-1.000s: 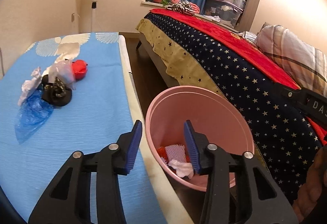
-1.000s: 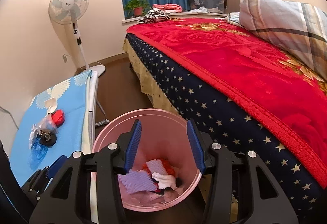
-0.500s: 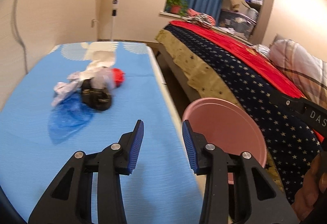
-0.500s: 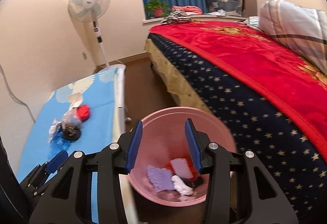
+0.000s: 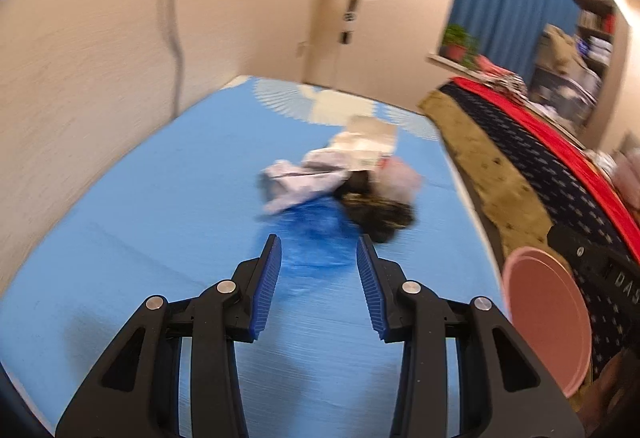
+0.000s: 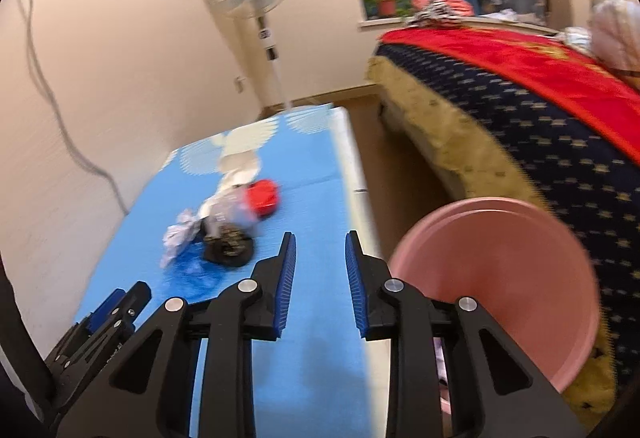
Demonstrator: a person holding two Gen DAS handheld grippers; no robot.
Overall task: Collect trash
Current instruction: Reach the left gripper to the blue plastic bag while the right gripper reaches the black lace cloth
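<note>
A heap of trash (image 5: 340, 190) is seen on the blue cover of the table (image 5: 160, 238), about midway along it and nearer its right edge than the edge against the wall. The heap is blurred, but several pieces can be told apart: a crumpled pale wrapper (image 6: 180, 238) on the wall side, a translucent blue plastic bag (image 5: 316, 234) spread flat at the near end, a dark crumpled lump with light flecks (image 6: 230, 250) touching the bag, a clear plastic piece (image 6: 234, 212) over it, a red object (image 6: 264, 196) on the side toward the right edge, and white paper (image 5: 368, 144) at the far end.

The left gripper (image 5: 319, 288) is held over the near part of the table, its jaws apart and empty, aimed at the blue bag. The right gripper (image 6: 320, 284) is held above the table's right edge; its jaws have just been closing, a gap is left and nothing is between them. The pink bin (image 6: 500, 278) stands on the floor just beside that edge.
</note>
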